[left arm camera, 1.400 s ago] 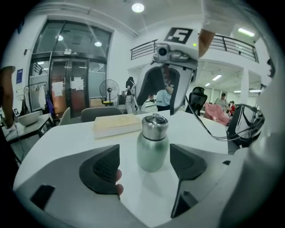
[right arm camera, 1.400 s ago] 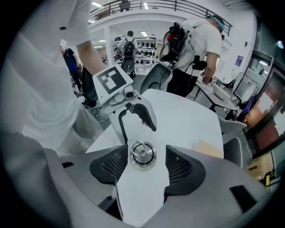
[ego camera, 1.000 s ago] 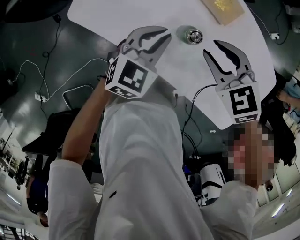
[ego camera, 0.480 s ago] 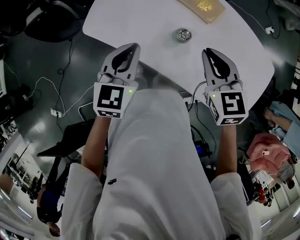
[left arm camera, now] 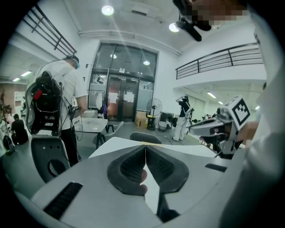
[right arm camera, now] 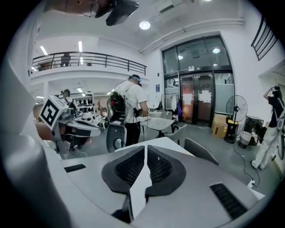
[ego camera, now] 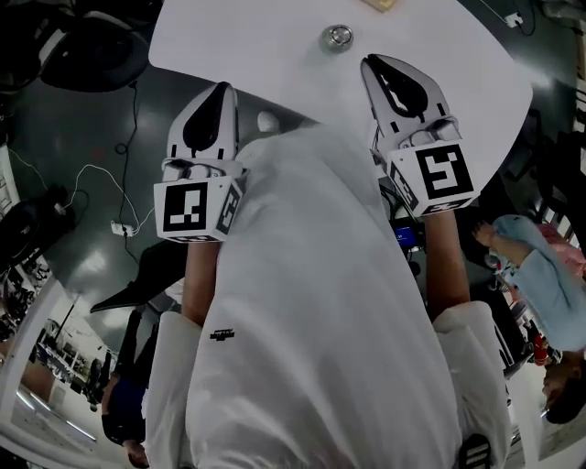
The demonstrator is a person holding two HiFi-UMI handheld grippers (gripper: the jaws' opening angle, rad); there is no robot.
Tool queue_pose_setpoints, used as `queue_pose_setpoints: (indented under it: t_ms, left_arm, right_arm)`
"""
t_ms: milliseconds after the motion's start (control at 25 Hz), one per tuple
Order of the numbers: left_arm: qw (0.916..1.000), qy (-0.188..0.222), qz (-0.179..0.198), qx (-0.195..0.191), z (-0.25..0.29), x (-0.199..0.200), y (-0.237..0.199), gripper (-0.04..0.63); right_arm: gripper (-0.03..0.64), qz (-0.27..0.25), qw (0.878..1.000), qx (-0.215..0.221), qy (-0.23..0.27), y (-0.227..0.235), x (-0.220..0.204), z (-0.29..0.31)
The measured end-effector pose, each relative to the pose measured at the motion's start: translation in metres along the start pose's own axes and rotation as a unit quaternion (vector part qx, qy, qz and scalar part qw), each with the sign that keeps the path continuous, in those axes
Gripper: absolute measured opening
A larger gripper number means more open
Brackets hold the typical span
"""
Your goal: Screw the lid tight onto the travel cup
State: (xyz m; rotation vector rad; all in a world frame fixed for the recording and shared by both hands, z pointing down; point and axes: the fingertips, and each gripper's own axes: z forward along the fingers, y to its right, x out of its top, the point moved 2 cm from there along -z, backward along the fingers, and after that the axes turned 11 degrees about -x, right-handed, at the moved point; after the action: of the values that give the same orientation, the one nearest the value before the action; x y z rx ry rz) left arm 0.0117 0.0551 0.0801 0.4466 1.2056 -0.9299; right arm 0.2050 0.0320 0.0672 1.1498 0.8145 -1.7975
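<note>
The travel cup (ego camera: pixel 336 37) stands on the white table (ego camera: pixel 265 37), seen from above as a small round metal top. Whether its lid is on I cannot tell. Both grippers are held close to the person's white-clad chest, short of the cup and level. My left gripper (ego camera: pixel 222 88) is shut with nothing in it, its tips over the table's near edge. My right gripper (ego camera: pixel 370 60) is shut and empty too, just right of and nearer than the cup. In the gripper views, the left gripper (left arm camera: pixel 144 147) and right gripper (right arm camera: pixel 146 147) each show pads pressed together.
A tan flat thing (ego camera: pixel 380 4) lies at the table's far edge. Cables (ego camera: pixel 101 174) run over the dark floor on the left. A person wearing a backpack rig (left arm camera: pixel 58 98) stands beyond the table, and a grey chair (right arm camera: pixel 200 151) is at its side.
Both grippers have drawn back from the cup toward the person's body. Their jaws, open a second ago, have closed on nothing. The cup now sits farther up the head view.
</note>
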Motion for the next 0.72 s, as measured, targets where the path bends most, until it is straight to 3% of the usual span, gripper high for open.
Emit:
queue_pose_setpoints:
  t_ms: [200, 720]
  left_arm:
    - [0.9997, 0.021, -0.007, 0.003, 0.000, 0.013, -0.006, 0.005]
    - [0.9998, 0.017, -0.003, -0.007, -0.004, 0.011, 0.004, 0.005]
  right_arm:
    - [0.007, -0.002, 1.000, 0.002, 0.022, -0.013, 0.007, 0.011]
    - [0.006, 0.006, 1.000, 0.002, 0.011, -0.022, -0.008, 0.000]
